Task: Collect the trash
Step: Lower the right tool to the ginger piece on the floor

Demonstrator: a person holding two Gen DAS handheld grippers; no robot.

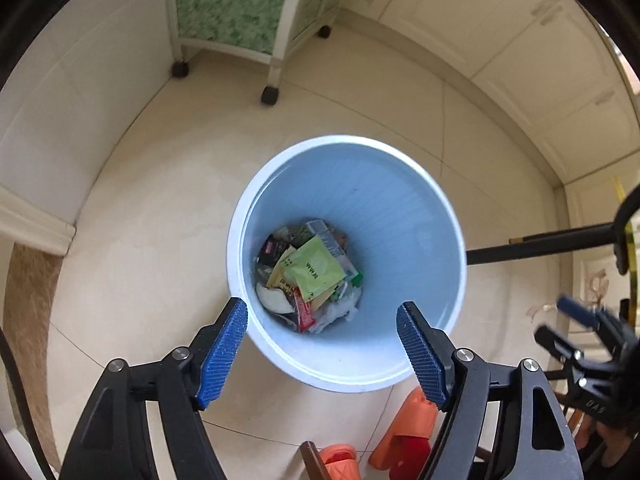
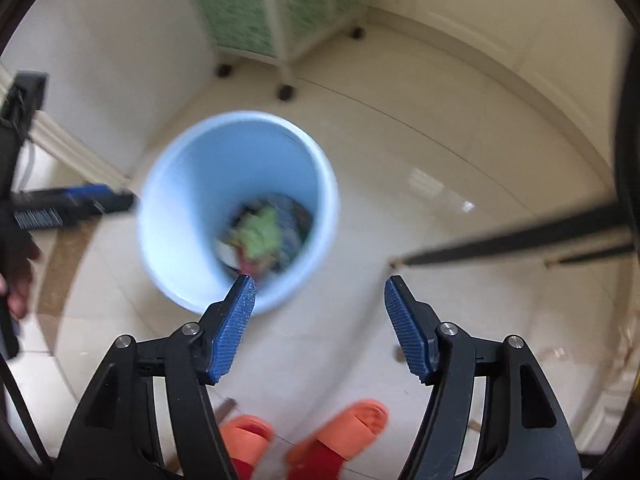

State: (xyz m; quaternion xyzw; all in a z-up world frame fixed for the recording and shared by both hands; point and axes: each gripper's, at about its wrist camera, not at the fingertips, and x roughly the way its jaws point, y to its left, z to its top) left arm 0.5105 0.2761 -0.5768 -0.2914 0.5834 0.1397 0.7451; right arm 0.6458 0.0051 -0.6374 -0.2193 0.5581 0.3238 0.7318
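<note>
A light blue round bin (image 1: 392, 208) stands on the cream tiled floor, seen from above. At its bottom lies trash (image 1: 310, 276): a green sachet, yellow and red wrappers, crumpled white plastic. My left gripper (image 1: 322, 314) hangs over the bin's near rim, open, nothing between its blue pads. In the right wrist view the bin (image 2: 192, 184) and its trash (image 2: 264, 236) are blurred. My right gripper (image 2: 320, 292) is open and empty, above the floor just right of the bin. The right gripper (image 1: 576, 316) also shows at the left view's right edge.
A white cabinet with green panels (image 1: 232, 12) on black castors stands behind the bin. Orange slippers (image 2: 340, 428) of the person are at the bottom. A black rod (image 1: 540, 244) reaches in from the right. White cupboards (image 1: 520, 40) line the far wall.
</note>
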